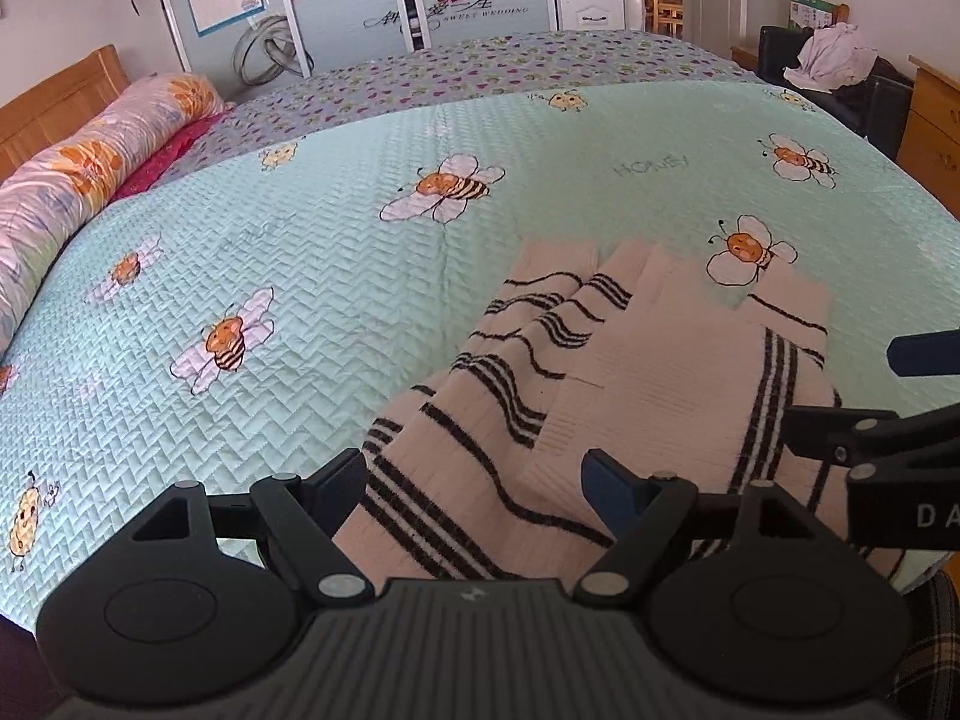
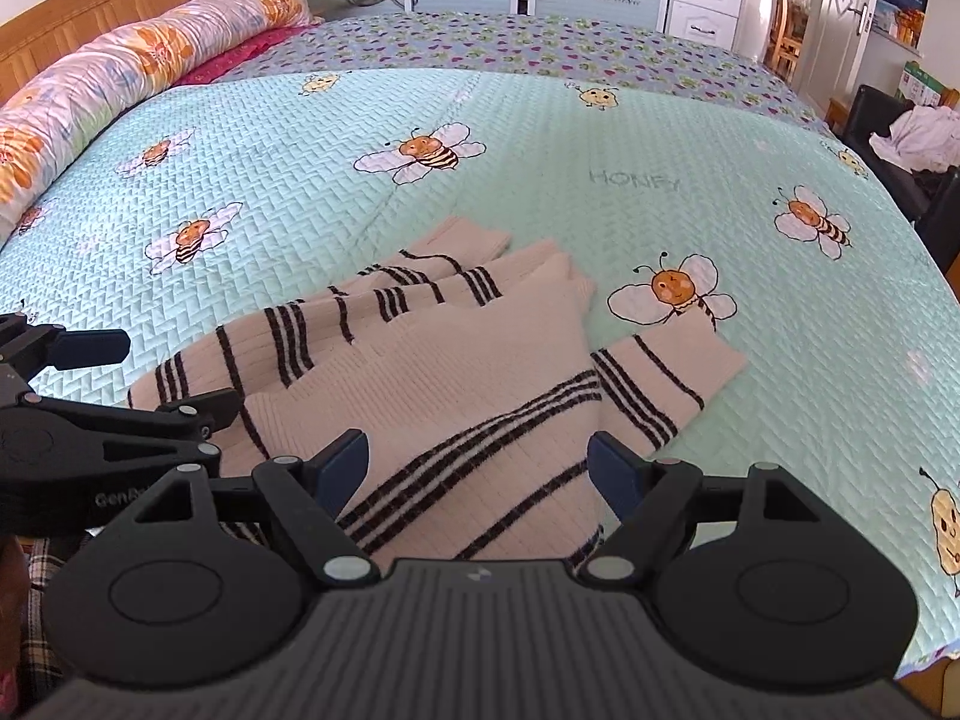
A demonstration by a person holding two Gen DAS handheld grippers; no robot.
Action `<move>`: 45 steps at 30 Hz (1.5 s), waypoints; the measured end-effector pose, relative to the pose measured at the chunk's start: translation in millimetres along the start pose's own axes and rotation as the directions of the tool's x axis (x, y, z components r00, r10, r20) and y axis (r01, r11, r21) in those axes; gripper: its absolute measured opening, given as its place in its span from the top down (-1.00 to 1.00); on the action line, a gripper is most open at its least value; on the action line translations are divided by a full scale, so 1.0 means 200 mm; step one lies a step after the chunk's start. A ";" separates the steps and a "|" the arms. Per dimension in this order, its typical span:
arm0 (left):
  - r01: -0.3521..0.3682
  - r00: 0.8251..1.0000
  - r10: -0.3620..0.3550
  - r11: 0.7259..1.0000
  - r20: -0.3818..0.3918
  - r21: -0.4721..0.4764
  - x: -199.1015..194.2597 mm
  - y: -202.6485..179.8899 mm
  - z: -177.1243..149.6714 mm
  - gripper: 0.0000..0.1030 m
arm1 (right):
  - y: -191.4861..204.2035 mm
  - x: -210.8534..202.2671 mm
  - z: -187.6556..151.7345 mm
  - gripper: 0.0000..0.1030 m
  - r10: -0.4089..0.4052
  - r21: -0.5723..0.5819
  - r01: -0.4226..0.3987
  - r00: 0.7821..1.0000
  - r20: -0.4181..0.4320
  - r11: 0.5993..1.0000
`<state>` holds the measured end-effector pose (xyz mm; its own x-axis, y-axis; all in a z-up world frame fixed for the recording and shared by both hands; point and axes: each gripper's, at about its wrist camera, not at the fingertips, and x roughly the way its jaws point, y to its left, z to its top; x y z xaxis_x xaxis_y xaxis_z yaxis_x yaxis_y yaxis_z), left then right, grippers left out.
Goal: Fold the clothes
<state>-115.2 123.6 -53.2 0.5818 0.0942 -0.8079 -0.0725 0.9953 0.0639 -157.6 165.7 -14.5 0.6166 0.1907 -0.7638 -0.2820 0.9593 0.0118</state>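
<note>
Sweater (image 2: 456,372) | partly folded on bed (image 2: 660,120), sleeves laid over body, more folds left, I judge | left tool (image 1: 477,480), right tool (image 2: 477,462) both wide open, empty

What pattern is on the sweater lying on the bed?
The sweater is cream with thin black stripes, clearest in the right wrist view.

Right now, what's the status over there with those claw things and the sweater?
Left gripper open, right gripper open, both empty. Striped sweater partly folded on the bee bedspread, sleeves laid across. Nothing in the way.
</note>
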 end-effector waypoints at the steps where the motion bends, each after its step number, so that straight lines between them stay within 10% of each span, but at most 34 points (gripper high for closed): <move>1: 0.005 1.000 -0.005 1.000 -0.004 -0.008 0.02 0.02 0.00 -0.59 | -0.02 0.02 -0.01 -0.55 0.023 0.002 -0.023 1.000 0.014 1.000; 15: 0.068 0.996 -0.072 0.995 -0.049 -0.079 0.28 0.20 0.02 -0.59 | -0.23 0.45 -0.16 -0.59 0.233 0.251 -0.215 0.971 -0.044 0.944; 21: 0.157 0.985 -0.167 0.973 -0.052 -0.168 0.39 0.27 0.02 -0.55 | -0.20 0.40 -0.19 0.31 0.215 0.201 -0.216 0.976 0.028 0.955; 23: 0.191 0.980 -0.197 0.964 -0.013 -0.183 0.38 0.27 0.00 -0.13 | -0.17 0.33 -0.18 0.62 0.192 0.149 -0.201 0.979 0.071 0.968; 28: 0.162 0.987 -0.159 0.978 0.030 -0.133 0.30 0.22 0.01 0.31 | -0.07 0.16 -0.11 0.68 0.086 -0.001 -0.088 0.976 0.202 0.996; 34: 0.195 0.976 -0.183 0.975 0.113 -0.102 0.13 0.24 0.07 0.52 | -0.33 -0.09 -0.01 0.75 -0.098 0.114 0.060 0.926 0.364 0.992; 38: 0.179 0.981 -0.169 0.978 0.095 -0.107 0.14 0.23 0.06 0.59 | -0.68 -0.08 -0.06 0.97 -0.223 0.274 0.144 0.933 0.284 0.951; 41: 0.160 0.987 -0.156 0.979 0.041 -0.122 0.21 0.22 0.01 0.59 | -0.85 0.07 -0.18 0.94 -0.203 0.357 0.143 0.970 0.136 0.923; 45: 0.161 0.987 -0.160 0.979 0.016 -0.128 0.25 0.22 -0.04 0.57 | -0.91 0.10 -0.31 0.55 -0.060 0.490 -0.017 0.988 0.141 0.872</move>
<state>-95.6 172.8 -96.2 0.5990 -0.0664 -0.7980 -0.0812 0.9864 -0.1430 -140.7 -17.8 -71.8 0.7301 0.1603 -0.6643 0.1034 0.9350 0.3393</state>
